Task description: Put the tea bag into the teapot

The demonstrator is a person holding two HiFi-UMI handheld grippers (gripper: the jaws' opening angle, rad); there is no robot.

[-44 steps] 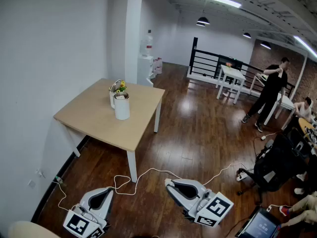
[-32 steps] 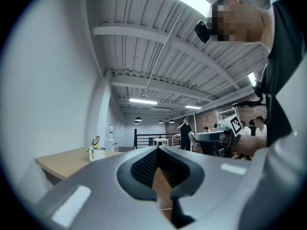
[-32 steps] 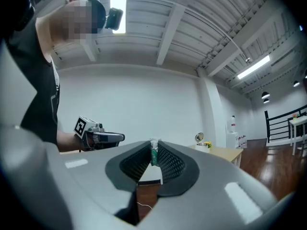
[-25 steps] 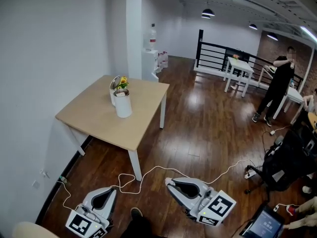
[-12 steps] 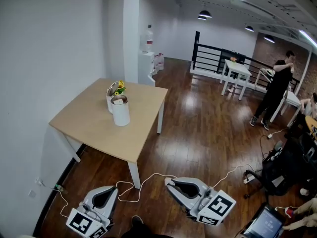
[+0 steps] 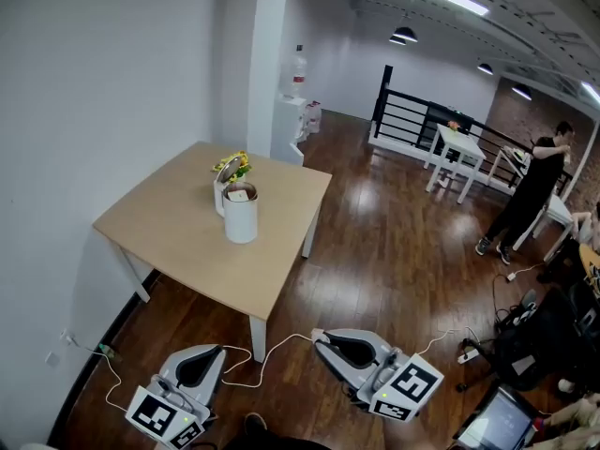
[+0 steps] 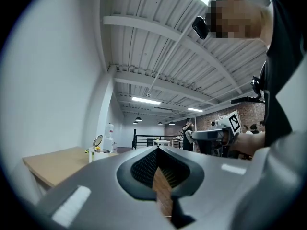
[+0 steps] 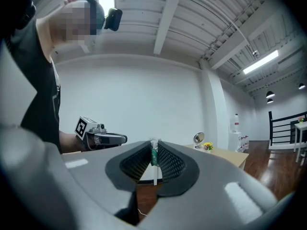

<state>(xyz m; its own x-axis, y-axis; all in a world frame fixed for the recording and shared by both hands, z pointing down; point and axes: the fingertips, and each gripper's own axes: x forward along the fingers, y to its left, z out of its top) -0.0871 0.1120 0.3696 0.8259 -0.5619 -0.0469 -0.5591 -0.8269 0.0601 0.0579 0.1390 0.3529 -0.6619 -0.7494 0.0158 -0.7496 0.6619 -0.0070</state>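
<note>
- my left gripper (image 6: 216,352) hangs low at the near left, jaws pressed together on nothing. only floor shows behind them in its own view.
- the table (image 6: 169,223) stands well ahead at the left, against the wall. on it is the teapot (image 6: 223,187), as i take the white vessel with its lid tipped up. a white canister (image 6: 240,221) stands just beside it on the near side, and yellow flowers (image 6: 236,165) sit by the lid.
- my right gripper (image 6: 319,336), near the centre, is clamped narrow on the tea bag (image 8: 153,155). it pinches a green and white part, with a string dangling below. so the bag is with me, well apart from the pot.
- the step in hand, i judge, is the carry. i'd hold the pinch firm and come in from the near right so the canister isn't clipped. i'd bring the bag over the open mouth and only then let go. the cable (image 6: 272,350) on the floor between me and the table wants a careful step.
- counted: two grippers, one table in use, one teapot, one canister, one tea bag, one cable.
</note>
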